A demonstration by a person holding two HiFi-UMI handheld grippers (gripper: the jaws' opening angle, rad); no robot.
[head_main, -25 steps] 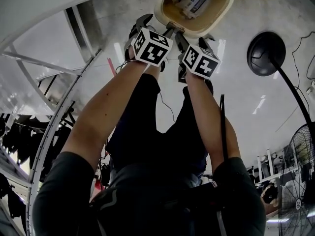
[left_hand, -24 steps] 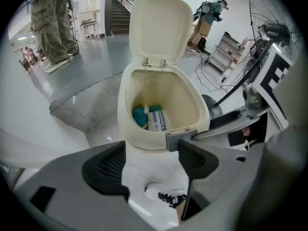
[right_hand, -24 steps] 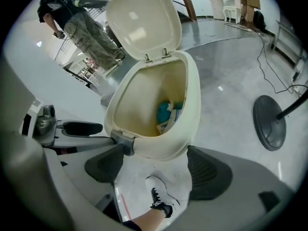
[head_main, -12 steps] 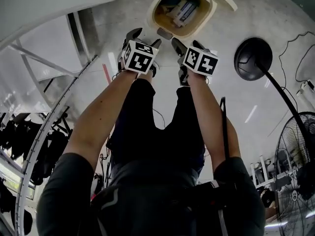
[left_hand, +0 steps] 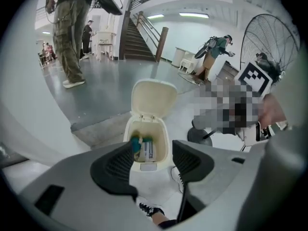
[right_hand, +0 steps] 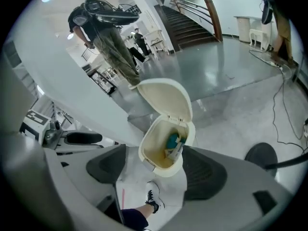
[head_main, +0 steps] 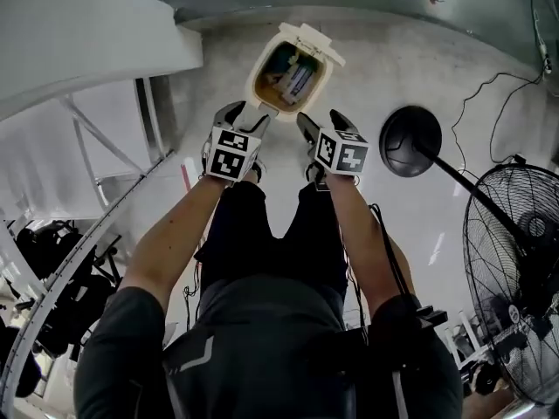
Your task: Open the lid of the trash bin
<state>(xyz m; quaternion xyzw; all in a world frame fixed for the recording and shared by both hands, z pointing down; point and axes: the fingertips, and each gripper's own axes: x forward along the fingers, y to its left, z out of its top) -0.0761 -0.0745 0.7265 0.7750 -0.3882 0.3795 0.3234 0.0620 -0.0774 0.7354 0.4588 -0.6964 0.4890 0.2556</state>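
Standing on the floor (head_main: 410,59) ahead of and below both claws, the trash bin (head_main: 255,81) runs lengthwise away from the person (head_main: 262,321), its lid (head_main: 316,42) swung upright at the far hinge, so the task looks done. The left claw (head_main: 244,119), nearer the front lip, is closing on nothing; the right claw (head_main: 321,122) gapes empty beside it.
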